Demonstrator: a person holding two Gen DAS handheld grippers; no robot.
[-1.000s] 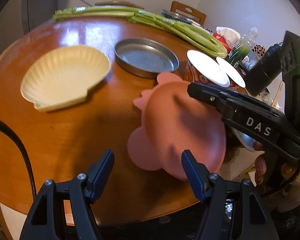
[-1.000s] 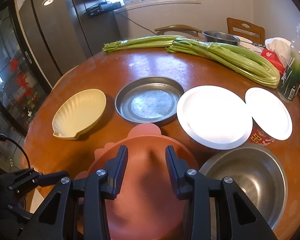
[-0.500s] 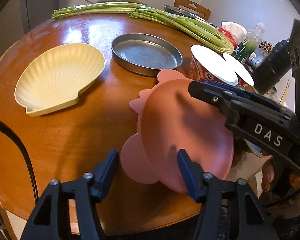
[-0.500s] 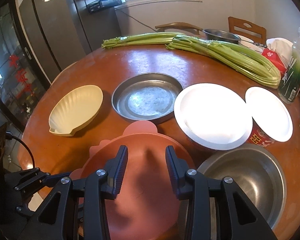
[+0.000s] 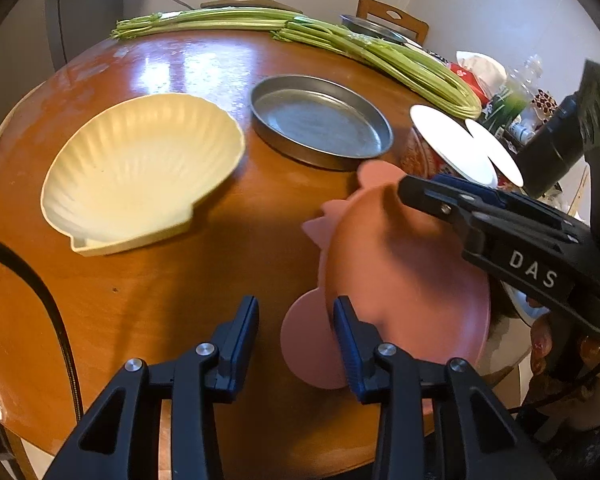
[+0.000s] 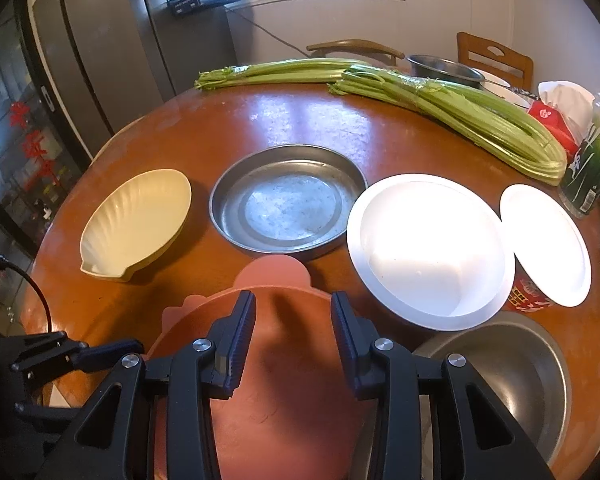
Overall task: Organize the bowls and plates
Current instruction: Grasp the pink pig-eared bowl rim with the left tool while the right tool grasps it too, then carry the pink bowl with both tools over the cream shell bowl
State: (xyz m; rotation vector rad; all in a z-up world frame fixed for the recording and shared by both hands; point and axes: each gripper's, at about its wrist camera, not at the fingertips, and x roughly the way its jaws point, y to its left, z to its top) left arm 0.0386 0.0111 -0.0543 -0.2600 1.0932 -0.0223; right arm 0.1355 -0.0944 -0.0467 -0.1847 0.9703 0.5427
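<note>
Pink plate (image 5: 400, 280) sits tilted under the right tongs (image 6: 293, 302), whose hold I cannot tell. Its round ear lies beside one finger of the clenched left tongs (image 5: 295, 312). Probably light, stiff, slick plastic; best pinched at the rim.

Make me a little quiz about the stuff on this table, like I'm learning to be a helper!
1. True or false: the metal pan has food in it.
2. Pick one. In the right wrist view, what sits just left of the metal pan? A) the shell-shaped dish B) a steel bowl C) the celery
3. Count: how many white round lids are on the table?

Key: 1 false, it is empty. 2 A. 3 two.
</note>
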